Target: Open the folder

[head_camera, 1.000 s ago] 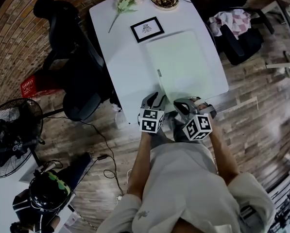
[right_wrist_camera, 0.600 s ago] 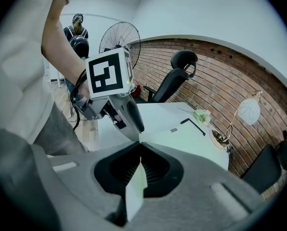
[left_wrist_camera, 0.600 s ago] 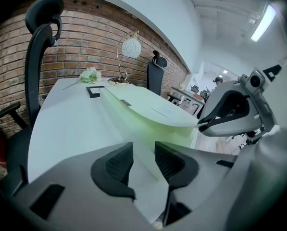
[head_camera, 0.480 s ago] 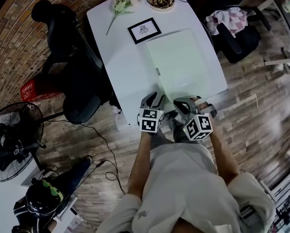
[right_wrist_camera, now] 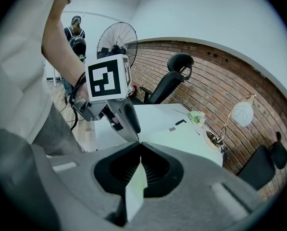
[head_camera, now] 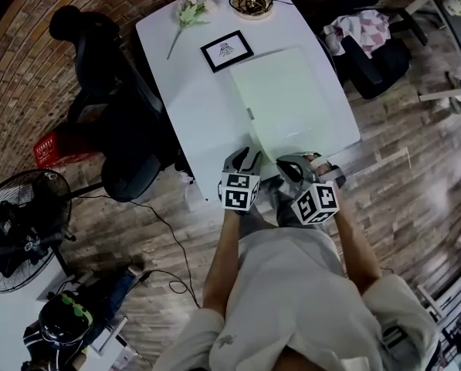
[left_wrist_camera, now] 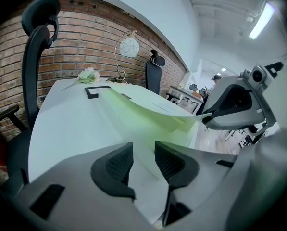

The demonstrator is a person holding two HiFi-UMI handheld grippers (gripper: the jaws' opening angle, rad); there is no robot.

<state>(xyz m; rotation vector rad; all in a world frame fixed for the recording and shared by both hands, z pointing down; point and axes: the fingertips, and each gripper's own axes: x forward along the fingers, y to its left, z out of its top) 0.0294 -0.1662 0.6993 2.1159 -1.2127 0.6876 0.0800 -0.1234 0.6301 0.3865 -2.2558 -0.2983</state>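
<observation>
Folder (head_camera: 288, 103) flat on the white table (head_camera: 191, 91), near corner pinched.
Right gripper (head_camera: 296, 163) has its jaws pressed together on the thin green cover at the folder's near edge, and that corner is lifted a little. Left gripper (head_camera: 243, 161) sits just beside it at the table's near edge, jaws spread with nothing in them. The folder's right side runs along the table's right edge. Bare table lies to its left. A frame (head_camera: 226, 50) sits by its far corner, and a flower (head_camera: 190, 8) lies farther back.
</observation>
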